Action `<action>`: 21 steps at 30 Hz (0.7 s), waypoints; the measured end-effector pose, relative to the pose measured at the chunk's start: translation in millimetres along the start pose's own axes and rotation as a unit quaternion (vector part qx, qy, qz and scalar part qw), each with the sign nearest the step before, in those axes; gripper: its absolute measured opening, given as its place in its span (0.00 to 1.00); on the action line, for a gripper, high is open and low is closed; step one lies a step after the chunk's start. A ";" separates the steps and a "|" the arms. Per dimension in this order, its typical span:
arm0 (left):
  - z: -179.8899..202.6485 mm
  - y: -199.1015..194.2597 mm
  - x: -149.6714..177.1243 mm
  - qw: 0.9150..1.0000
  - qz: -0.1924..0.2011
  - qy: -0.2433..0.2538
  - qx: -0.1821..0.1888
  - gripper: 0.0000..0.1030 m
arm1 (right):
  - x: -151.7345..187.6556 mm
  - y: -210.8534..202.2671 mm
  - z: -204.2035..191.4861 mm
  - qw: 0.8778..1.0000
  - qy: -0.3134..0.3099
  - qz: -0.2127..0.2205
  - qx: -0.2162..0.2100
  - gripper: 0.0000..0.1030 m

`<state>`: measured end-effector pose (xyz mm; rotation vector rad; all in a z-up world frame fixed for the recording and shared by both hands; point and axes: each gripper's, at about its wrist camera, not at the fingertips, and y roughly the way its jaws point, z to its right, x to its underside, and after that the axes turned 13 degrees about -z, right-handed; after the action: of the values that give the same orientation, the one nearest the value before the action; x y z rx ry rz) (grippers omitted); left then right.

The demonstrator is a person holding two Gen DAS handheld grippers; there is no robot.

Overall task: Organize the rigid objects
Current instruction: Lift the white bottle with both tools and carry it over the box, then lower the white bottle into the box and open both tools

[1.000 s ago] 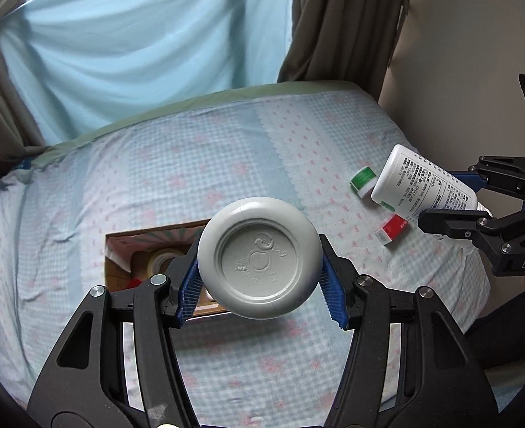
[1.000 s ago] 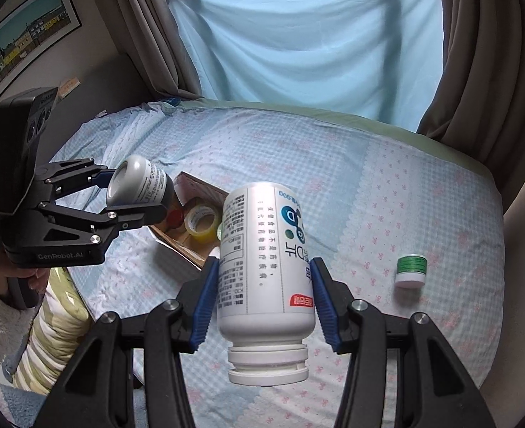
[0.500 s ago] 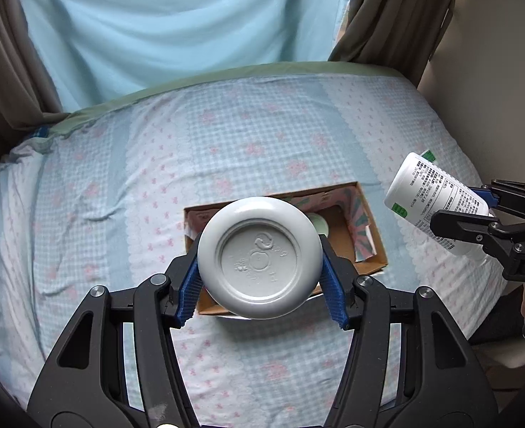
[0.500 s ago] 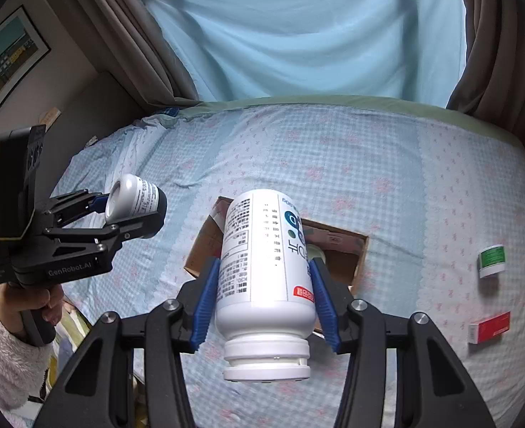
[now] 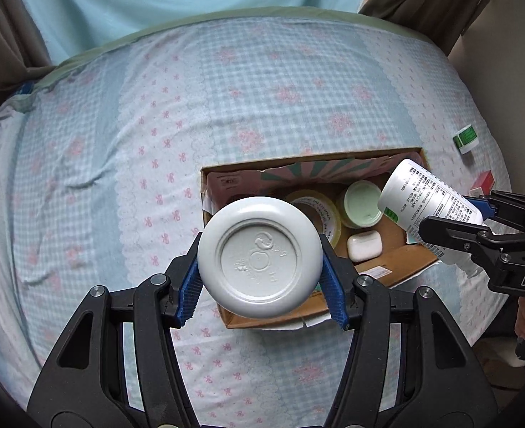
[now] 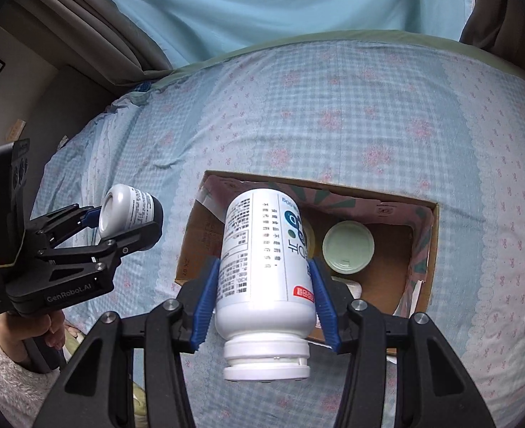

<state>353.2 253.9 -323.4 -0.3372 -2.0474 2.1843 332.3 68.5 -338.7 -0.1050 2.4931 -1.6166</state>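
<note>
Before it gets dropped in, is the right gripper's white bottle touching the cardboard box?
Cannot tell. In the right wrist view the white bottle overlaps the cardboard box; no gap or contact shows.

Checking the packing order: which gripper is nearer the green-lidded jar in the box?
Right. The right gripper hangs just beside the jar; the left gripper is over the box's opposite end.

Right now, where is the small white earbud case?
The white earbud case lies on the floor of the cardboard box on the bed, seen in the left wrist view, just below the pale green lid and right of the tape roll.
</note>
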 end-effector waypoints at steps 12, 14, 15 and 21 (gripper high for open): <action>-12.8 99.1 -49.5 0.997 -0.075 -0.020 0.009 0.53 | -16.4 73.4 45.7 0.997 0.054 -0.057 0.000 0.45; -13.7 108.5 -54.1 0.996 -0.081 -0.019 0.008 0.53 | -14.4 80.9 51.2 0.996 0.060 -0.065 0.001 0.45; -12.8 111.9 -55.5 0.996 -0.084 -0.016 0.004 0.53 | -13.4 83.8 54.1 0.996 0.064 -0.068 -0.001 0.45; -5.8 122.4 -61.1 0.995 -0.099 0.001 -0.009 0.53 | -9.9 90.6 63.1 0.995 0.067 -0.079 -0.004 0.45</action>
<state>420.8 235.8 -441.1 -0.1306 -2.0062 2.0478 356.3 50.4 -445.5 -0.2076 2.6512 -1.7282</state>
